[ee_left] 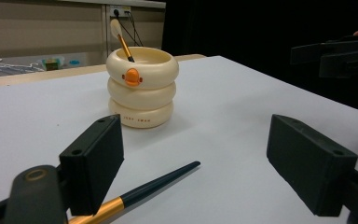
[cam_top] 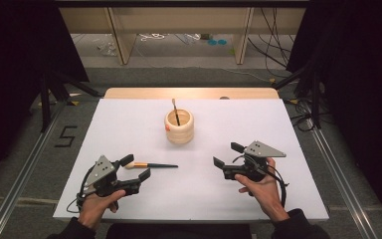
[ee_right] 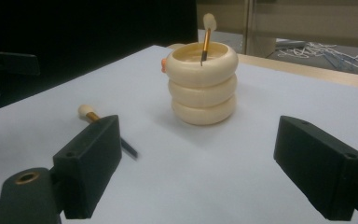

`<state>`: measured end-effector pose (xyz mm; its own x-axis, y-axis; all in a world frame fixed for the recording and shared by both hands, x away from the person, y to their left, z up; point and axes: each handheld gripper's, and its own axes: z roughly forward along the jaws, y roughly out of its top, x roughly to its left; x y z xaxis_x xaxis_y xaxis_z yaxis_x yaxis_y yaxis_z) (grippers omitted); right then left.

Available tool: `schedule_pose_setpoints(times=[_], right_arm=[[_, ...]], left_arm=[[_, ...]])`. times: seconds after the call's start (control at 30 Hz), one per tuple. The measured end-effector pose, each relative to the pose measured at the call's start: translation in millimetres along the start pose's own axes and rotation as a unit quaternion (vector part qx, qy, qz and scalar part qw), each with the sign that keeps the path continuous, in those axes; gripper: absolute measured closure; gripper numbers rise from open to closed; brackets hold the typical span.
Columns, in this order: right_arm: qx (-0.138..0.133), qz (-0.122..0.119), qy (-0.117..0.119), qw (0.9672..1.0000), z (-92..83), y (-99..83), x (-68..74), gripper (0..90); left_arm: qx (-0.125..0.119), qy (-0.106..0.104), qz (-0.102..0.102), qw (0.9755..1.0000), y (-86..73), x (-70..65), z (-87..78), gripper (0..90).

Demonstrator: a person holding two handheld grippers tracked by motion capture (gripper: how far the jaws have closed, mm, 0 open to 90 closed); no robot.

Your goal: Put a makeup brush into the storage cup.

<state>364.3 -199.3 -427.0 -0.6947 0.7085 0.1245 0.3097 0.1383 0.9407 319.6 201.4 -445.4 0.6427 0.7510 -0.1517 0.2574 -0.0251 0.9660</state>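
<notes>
A cream ringed holder (cam_top: pixel 179 126) (ee_left: pixel 142 88) (ee_right: pixel 203 84) with an orange beak stands mid-table, and one brush (cam_top: pixel 175 110) (ee_left: pixel 121 39) (ee_right: pixel 206 35) leans upright inside it. A second brush (cam_top: pixel 151 165) (ee_left: pixel 140 192) (ee_right: pixel 93 117), with a dark handle, gold ferrule and pale head, lies flat on the white table (cam_top: pixel 129 124). My left gripper (cam_top: pixel 134 168) (ee_left: pixel 196 168) is open with its jaws on either side of the head end of that brush, not touching it. My right gripper (cam_top: pixel 227 155) (ee_right: pixel 198 168) is open over bare table at the right, facing the holder.
The table's wooden far edge (cam_top: pixel 189 92) shows behind the white top. Metal rails (cam_top: pixel 22 169) run along both sides on the floor. Wooden furniture legs (cam_top: pixel 119 35) and loose cables (cam_top: pixel 273 55) lie beyond the table.
</notes>
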Motion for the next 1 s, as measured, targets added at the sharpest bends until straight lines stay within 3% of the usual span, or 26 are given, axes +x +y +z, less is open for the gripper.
schedule_pose_setpoints(times=[0.3,0.53,1.0], right_arm=[[0.011,0.002,-0.006,0.9999,-8.3,-4.5,1.1,15.7],[0.006,0.001,-0.004,1.0,-14.2,-6.8,3.5,15.6],[0.015,-0.001,-0.012,0.9998,-20.2,-10.2,2.7,15.6]], left_arm=[[0.002,-0.002,0.002,1.0,-0.2,0.4,1.9,18.3],[0.004,-0.001,0.0,1.0,0.3,0.6,0.3,18.3],[0.036,-0.017,0.032,0.9987,0.2,0.6,8.5,17.9]])
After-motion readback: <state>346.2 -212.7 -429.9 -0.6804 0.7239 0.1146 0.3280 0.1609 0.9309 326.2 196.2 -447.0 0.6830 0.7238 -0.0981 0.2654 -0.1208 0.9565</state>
